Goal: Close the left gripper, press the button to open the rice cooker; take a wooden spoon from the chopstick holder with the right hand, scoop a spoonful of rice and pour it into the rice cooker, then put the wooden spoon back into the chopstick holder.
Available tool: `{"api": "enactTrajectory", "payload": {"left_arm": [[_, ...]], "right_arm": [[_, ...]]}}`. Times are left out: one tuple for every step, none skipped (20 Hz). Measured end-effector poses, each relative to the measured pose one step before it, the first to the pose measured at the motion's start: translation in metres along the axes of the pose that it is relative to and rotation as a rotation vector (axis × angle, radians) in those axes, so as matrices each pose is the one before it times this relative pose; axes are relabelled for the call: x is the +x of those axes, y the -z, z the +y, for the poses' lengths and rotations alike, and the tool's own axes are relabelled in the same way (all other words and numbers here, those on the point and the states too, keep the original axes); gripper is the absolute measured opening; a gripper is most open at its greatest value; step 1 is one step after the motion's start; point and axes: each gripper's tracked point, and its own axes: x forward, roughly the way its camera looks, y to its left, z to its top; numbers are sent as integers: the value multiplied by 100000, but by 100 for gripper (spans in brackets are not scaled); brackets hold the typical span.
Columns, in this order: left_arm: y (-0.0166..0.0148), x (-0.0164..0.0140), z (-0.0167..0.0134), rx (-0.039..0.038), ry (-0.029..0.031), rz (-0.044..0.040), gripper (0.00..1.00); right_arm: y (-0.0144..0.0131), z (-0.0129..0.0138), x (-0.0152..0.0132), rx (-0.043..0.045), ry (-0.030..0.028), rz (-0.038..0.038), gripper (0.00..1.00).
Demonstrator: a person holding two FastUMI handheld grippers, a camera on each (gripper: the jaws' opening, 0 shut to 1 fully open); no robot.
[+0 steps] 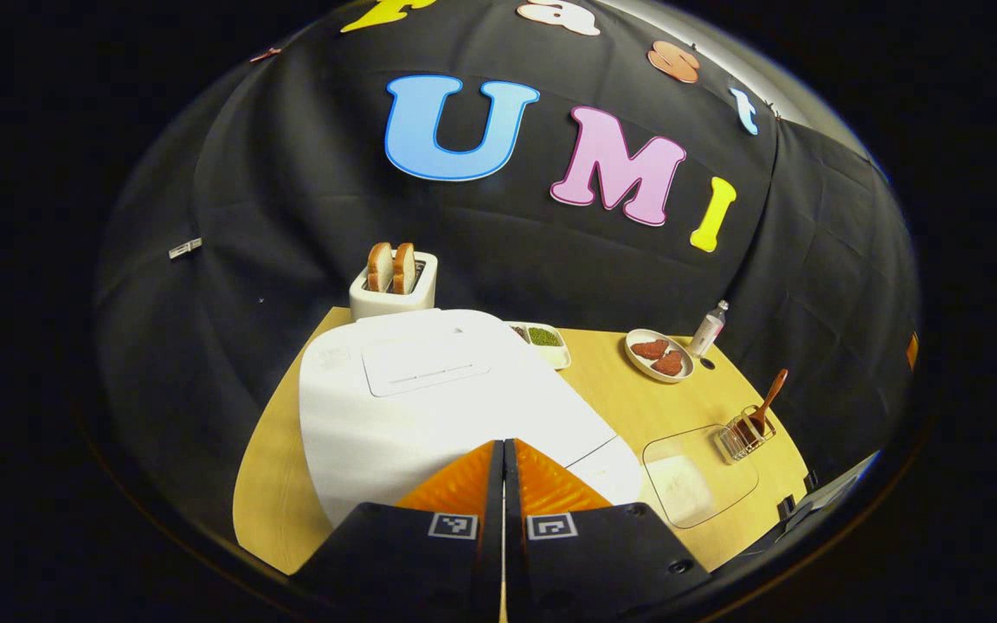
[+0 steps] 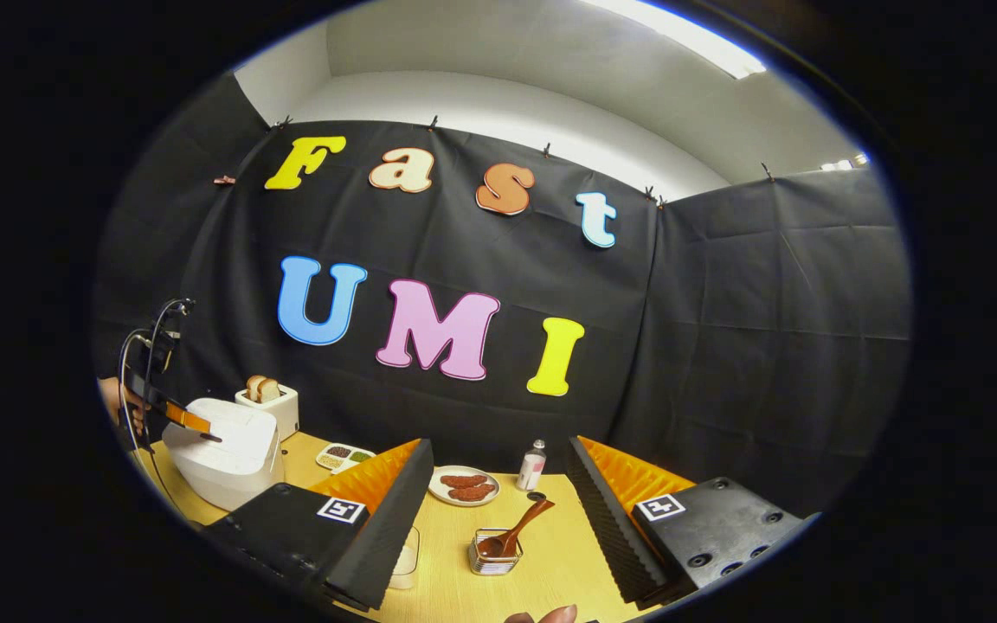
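The white rice cooker (image 1: 429,389) sits shut on the wooden table, right under my left gripper (image 1: 504,443), whose fingers are pressed together with their tips over the cooker's front edge. In the right gripper view the same cooker (image 2: 226,454) stands at the far left with the left gripper (image 2: 204,430) and a hand above its lid. A wooden spoon (image 2: 511,532) leans in the wire chopstick holder (image 2: 492,555), just ahead of my right gripper (image 2: 498,510), which is open and holds nothing. A clear dish of rice (image 1: 691,478) lies right of the cooker, beside the holder (image 1: 745,433).
A white toaster (image 1: 395,281) with two bread slices stands behind the cooker. A small tray of beans (image 1: 542,339), a plate of red meat pieces (image 1: 659,355) and a small bottle (image 1: 709,329) line the table's back. The black cloth wall closes off the back and right.
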Motion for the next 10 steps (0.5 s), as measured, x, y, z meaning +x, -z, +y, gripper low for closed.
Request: {"api": "enactTrajectory", "payload": {"left_arm": [[237, 216, 47, 1023, -264, 1116, 7], [408, 418, 155, 1032, -780, 944, 7], [289, 191, 148, 144, -110, 1231, 7], [236, 83, -46, -522, 238, 450, 7], [-73, -68, -24, -643, 288, -54, 7], [261, -38, 21, -655, 306, 1482, 7], [164, 52, 11, -327, 330, 846, 7], [26, 47, -11, -119, 64, 1091, 8], [160, -91, 6, 4, -356, 757, 8], [426, 299, -47, -30, -478, 2444, 8]], "right_arm": [[73, -41, 54, -51, 63, 243, 97], [-7, -67, -1, 130, 135, 99, 97], [-48, -41, 16, 251, 162, -150, 97], [-9, 37, 52, 151, 61, 37, 97], [212, 26, 106, -15, -78, 395, 97], [167, 155, 134, -174, -215, 408, 97], [96, 106, 100, -207, -196, 161, 97], [7, 173, 117, -174, -238, 32, 98], [152, 190, 100, -42, -307, 146, 98], [11, 264, 140, 123, -395, 124, 98]]}}
